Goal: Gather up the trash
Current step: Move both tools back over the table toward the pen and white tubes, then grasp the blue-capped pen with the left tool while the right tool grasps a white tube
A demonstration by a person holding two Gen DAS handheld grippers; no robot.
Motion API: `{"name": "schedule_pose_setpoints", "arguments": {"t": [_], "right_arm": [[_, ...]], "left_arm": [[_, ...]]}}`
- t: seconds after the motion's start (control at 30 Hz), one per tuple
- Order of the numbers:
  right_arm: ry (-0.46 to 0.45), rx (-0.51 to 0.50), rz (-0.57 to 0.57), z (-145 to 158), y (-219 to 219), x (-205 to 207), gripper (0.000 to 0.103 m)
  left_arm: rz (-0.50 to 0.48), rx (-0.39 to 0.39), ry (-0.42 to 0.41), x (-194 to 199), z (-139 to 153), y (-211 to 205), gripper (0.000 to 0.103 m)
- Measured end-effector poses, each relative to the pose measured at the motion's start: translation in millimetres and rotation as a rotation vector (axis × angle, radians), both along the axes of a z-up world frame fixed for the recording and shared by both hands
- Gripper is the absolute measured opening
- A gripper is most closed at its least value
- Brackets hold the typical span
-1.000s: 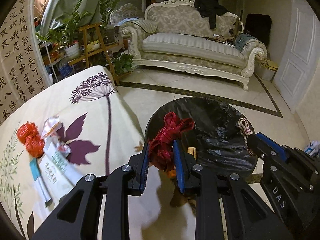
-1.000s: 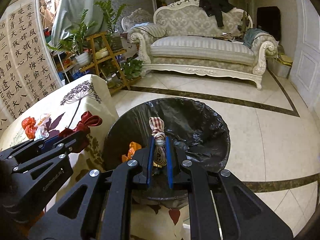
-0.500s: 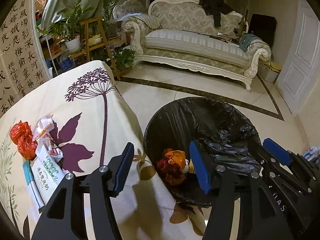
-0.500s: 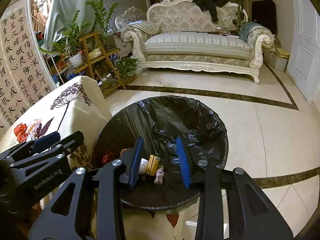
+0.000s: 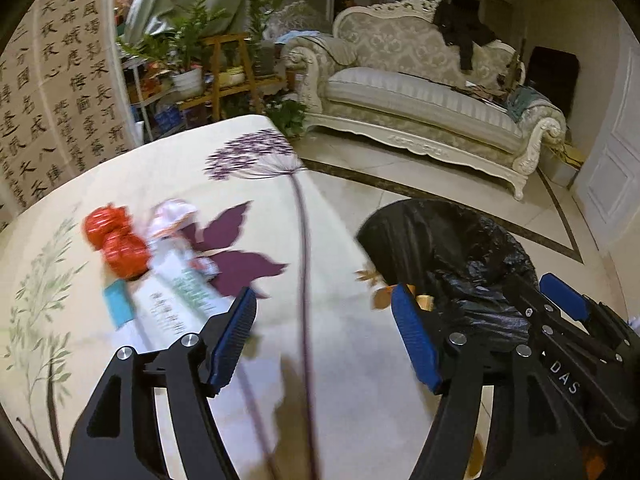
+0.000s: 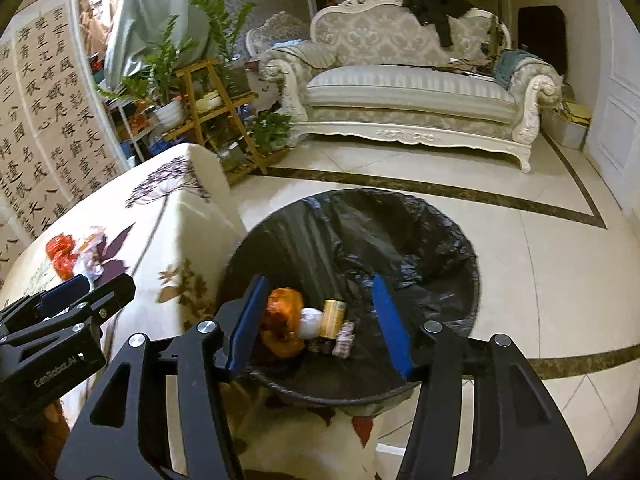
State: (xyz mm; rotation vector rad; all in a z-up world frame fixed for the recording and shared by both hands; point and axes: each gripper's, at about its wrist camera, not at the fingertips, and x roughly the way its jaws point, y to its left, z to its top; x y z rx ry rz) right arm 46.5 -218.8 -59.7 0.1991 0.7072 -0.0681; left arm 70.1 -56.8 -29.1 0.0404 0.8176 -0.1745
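Observation:
A black-lined trash bin stands on the floor beside the table; in it lie an orange wrapper, a white ball, a yellow can and a checked cloth bundle. My right gripper hangs over the bin, jaws opening, nothing between them. My left gripper is over the table's edge, jaws opening and empty. On the floral tablecloth lie a red crumpled wrapper, a pink-white wrapper and a white printed packet. The bin shows to the right.
A cream sofa with dark clothes stands across the tiled floor. A wooden plant stand with pots sits left of it. A calligraphy screen lines the left wall. A white door is at right.
Both grippers opened and let go: the red ribbon and the checked bundle fell into the bin. My left gripper then swung left from over the bin toward the table.

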Motion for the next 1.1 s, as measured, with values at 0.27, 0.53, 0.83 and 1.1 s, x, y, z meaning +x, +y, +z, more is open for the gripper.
{"name": "schedule_pose_setpoints", "arguments": {"t": [0.27,0.53,0.83,1.1], "right_arm": [[-0.009,-0.008,0.09,8.1,40.5,-3.7,0.055],[-0.012,-0.02,0.145,13.2,69.7,-6.6,0.055],[-0.002,-0.029,0.188,11.9,89.9,-5.0,0.055],[0.006,-0.029,0.205,11.3,98.4,-0.1,0.056]], "left_arm": [[0.106,-0.005,-0.001,-12.2,1.9,47.8,0.069],[0.213,-0.015,0.004,-21.5,-1.0,90.8,0.069],[0.291,-0.026,0.052,-12.4,-11.1,119.7,0.069],[0.309,-0.039,0.119,-3.1,-24.1,132.5,0.069]]}}
